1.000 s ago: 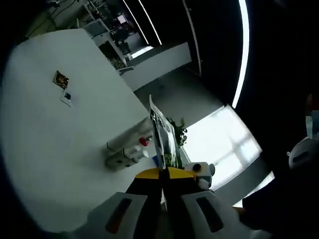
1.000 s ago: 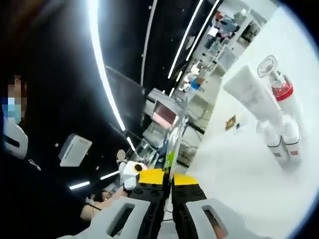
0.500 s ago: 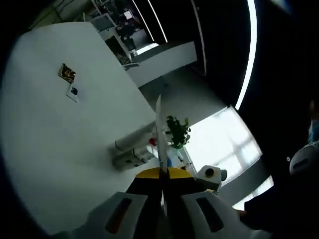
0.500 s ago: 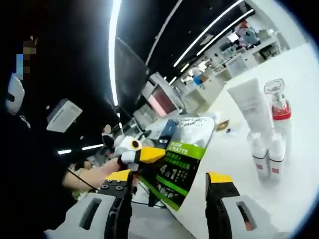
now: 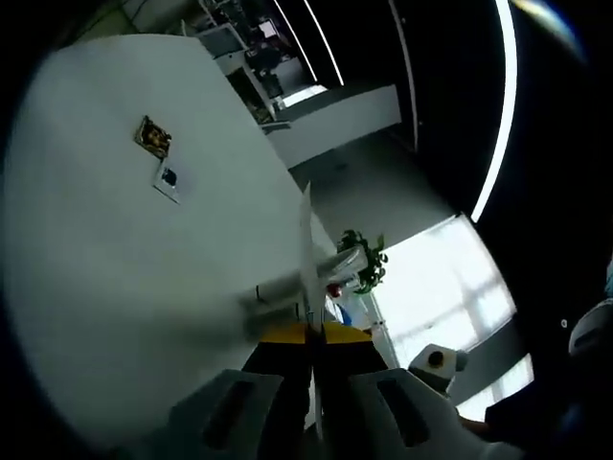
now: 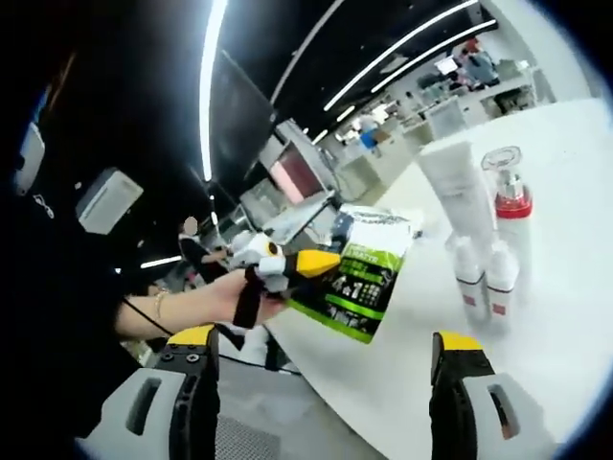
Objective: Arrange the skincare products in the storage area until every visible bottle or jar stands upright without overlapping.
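Right gripper view: right gripper point(image 6: 321, 383), fingers spread wide, nothing between them. Left gripper point(image 6: 287, 268), fingers closed on the edge of a flat green-and-white printed sachet point(image 6: 364, 273), held above the near edge of the white bench point(image 6: 565, 287). Upright on the bench: white squeeze tube point(image 6: 458, 196), red-collared pump bottle point(image 6: 510, 230), two small white bottles point(image 6: 487, 283), close together. Sachet judged light, floppy, slippery; best pinched at a sealed edge. Left gripper view: sachet point(image 5: 305, 259) edge-on, bottles blurred behind it.
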Available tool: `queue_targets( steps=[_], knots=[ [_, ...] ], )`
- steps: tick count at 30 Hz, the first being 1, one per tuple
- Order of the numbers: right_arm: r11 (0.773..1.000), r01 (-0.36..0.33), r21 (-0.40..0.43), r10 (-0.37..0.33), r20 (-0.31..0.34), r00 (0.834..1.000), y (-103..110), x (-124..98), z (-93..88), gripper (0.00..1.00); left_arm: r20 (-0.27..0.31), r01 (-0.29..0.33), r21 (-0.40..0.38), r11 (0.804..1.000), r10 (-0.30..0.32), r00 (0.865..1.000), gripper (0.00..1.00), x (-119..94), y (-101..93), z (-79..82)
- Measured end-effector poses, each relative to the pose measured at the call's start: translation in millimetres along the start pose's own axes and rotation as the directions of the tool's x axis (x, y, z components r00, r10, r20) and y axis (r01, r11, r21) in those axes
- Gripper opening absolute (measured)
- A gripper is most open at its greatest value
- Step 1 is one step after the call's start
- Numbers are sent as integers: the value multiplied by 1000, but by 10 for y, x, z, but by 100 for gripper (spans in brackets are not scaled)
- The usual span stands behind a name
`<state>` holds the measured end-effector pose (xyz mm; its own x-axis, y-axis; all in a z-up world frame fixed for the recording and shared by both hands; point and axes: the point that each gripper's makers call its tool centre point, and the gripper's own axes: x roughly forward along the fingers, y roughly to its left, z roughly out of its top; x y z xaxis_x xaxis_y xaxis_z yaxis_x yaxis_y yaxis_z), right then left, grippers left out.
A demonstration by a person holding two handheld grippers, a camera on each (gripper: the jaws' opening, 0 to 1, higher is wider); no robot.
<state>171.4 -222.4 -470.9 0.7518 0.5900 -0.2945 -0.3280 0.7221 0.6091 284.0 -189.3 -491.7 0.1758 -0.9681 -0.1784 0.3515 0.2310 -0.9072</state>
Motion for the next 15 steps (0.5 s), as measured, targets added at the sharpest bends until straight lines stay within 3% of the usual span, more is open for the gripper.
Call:
queue_targets(
  steps=[15],
  knots=[
    [998, 67, -8, -67, -43, 997, -270, -171, -15, 99, -49, -86, -34, 996, 84, 995, 0, 280, 435, -141]
  ],
)
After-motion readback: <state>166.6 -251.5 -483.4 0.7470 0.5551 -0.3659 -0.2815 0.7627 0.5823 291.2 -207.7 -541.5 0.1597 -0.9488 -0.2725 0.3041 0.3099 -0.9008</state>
